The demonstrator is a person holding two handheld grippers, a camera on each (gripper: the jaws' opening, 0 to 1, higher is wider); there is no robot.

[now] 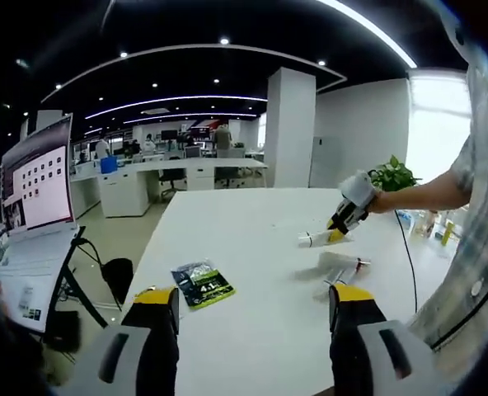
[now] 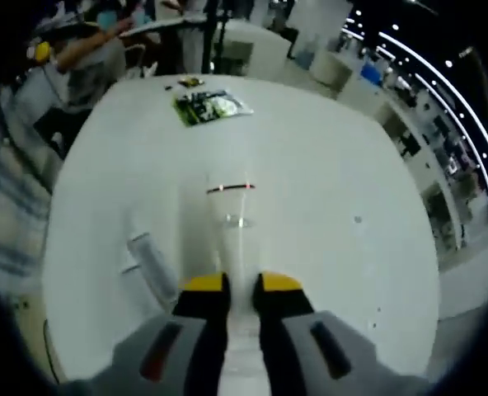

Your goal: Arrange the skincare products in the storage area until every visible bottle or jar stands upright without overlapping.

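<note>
Yellow-tipped left gripper (image 1: 252,309) stands wide apart over the white table (image 1: 252,247), holding nothing. At its 1 o'clock, the right gripper (image 2: 242,285) pinches narrowly on a white tube (image 1: 316,239) lying flat; a clear bottle (image 1: 343,266) lies beside. A green packet (image 1: 203,283) rests at 11 o'clock.

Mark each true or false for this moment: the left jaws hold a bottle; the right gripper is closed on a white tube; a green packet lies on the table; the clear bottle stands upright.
1. The left gripper holds a bottle. False: its jaws are apart and hold nothing.
2. The right gripper grips a white tube. True.
3. A green packet lies on the white table. True.
4. The clear bottle stands upright. False: it lies on its side.
</note>
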